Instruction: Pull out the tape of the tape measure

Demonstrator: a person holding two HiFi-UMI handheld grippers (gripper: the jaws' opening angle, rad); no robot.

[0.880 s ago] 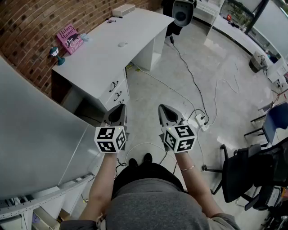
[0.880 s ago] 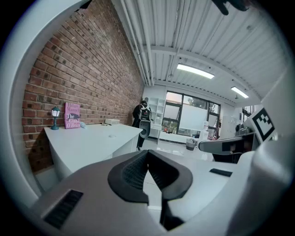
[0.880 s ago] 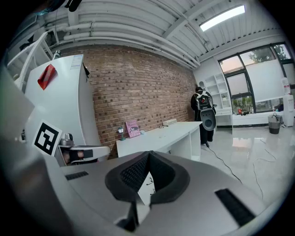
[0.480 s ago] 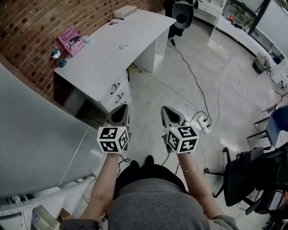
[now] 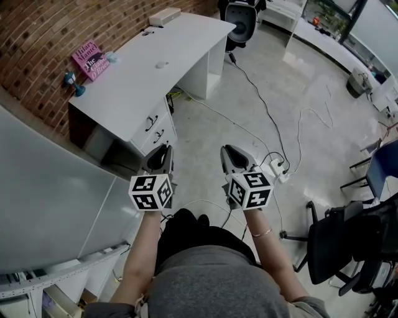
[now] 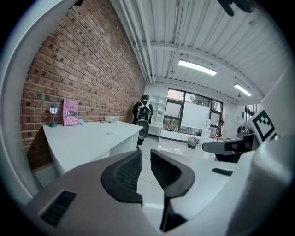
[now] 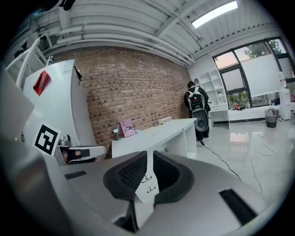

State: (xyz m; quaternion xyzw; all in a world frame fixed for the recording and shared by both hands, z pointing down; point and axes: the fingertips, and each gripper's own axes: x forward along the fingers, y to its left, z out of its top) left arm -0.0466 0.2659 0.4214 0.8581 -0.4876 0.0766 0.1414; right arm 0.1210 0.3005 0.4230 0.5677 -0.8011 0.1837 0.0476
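I see no tape measure that I can name for certain. A small pale round object lies on the white desk, too small to identify. My left gripper and right gripper are held side by side at waist height over the floor, pointing toward the desk. In the left gripper view the left gripper has its jaws drawn together with nothing between them. In the right gripper view the right gripper is also shut and empty.
The desk stands against a brick wall and carries a pink book, a small teal lamp and a white box. Cables and a power strip lie on the floor. Black office chairs stand at the right and beyond the desk.
Both grippers stay side by side and shut. The desk has shifted slightly left in the head view as the camera moved.
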